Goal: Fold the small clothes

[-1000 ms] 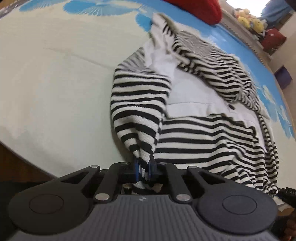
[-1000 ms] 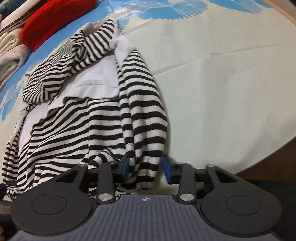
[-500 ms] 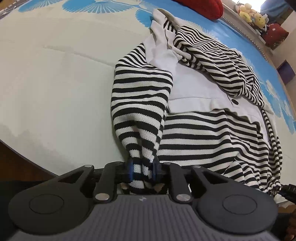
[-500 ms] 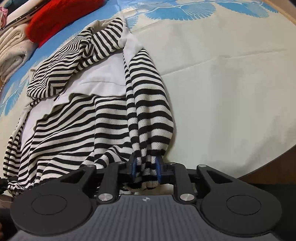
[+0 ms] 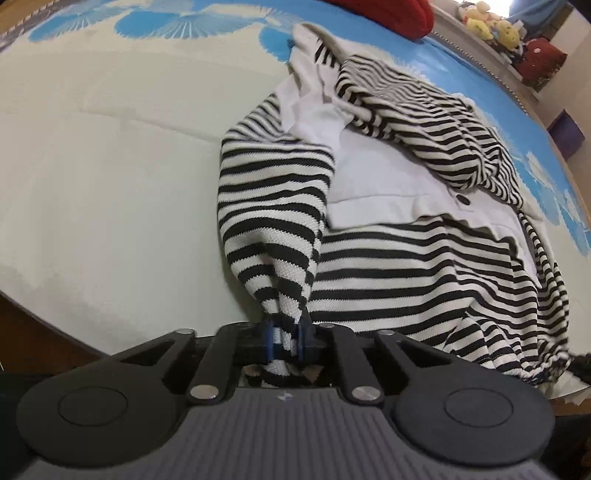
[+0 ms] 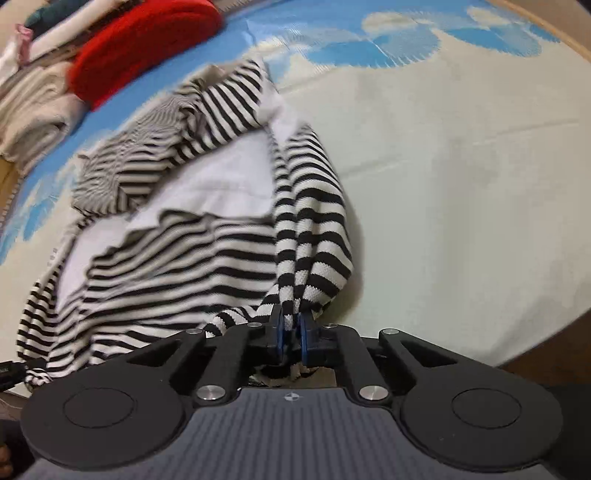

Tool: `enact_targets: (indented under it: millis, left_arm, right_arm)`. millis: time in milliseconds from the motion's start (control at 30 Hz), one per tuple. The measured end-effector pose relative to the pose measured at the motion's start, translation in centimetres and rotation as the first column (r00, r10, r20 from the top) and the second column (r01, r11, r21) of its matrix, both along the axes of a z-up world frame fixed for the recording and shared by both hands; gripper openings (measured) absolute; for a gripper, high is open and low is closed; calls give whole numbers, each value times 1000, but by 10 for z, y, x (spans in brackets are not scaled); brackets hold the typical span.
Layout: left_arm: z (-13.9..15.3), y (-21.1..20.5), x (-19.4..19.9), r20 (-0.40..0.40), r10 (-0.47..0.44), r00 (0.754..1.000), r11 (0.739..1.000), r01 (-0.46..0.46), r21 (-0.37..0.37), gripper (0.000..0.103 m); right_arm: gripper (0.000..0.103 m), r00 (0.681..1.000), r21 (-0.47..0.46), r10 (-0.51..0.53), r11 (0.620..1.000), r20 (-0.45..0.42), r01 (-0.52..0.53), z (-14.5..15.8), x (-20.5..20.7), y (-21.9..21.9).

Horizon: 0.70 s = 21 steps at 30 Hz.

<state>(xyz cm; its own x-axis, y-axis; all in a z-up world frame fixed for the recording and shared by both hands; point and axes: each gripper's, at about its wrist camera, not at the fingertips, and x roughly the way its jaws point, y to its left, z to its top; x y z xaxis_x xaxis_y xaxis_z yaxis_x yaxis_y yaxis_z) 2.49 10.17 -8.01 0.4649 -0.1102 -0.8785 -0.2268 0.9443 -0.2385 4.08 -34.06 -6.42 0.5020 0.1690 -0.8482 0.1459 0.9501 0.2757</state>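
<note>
Left gripper [image 5: 286,341] and right gripper [image 6: 291,338], jaws just closing, each pinch a sleeve [image 5: 273,206]; thin bites probably slip when lifted.

The left hand-held gripper [image 5: 286,338] has just been closing and now pinches a bunched sleeve [image 5: 273,221] of the black-and-white striped top [image 5: 424,273], which sprawls rumpled across the cream-and-blue bedspread [image 5: 110,155], a red cushion [image 5: 388,14] beyond it.

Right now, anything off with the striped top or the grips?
Striped top lies rumpled, its upper part bunched over the white panel. Left gripper and right gripper, jaws just closing, pinch gathered sleeve ends, not flat edges.
</note>
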Motion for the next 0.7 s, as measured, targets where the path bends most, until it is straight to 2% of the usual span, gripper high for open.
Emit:
enact_targets:
  millis: [100,400,500,700]
  left_arm:
    - [-2,-1,0,-10,-2,1000,1000,2,6,16]
    - [-2,-2,0,-5,-12,1000,1000,13,19,16]
    - [1,-5,-1,13,-31,999,999,31,34,10]
    - [14,-9,-5,66,-52,996,997,49,55,8]
  right_arm:
    - [17,998,3,-8,1000,-57,8,-11,2,0]
    - [19,999,-18,2,1000,-52,-3,-11,1,1]
    - [9,999,-12,17,1000,-29,-17,-7,-1,2]
    - [8,997,-9,27,1000,71,-26,12,-5,5]
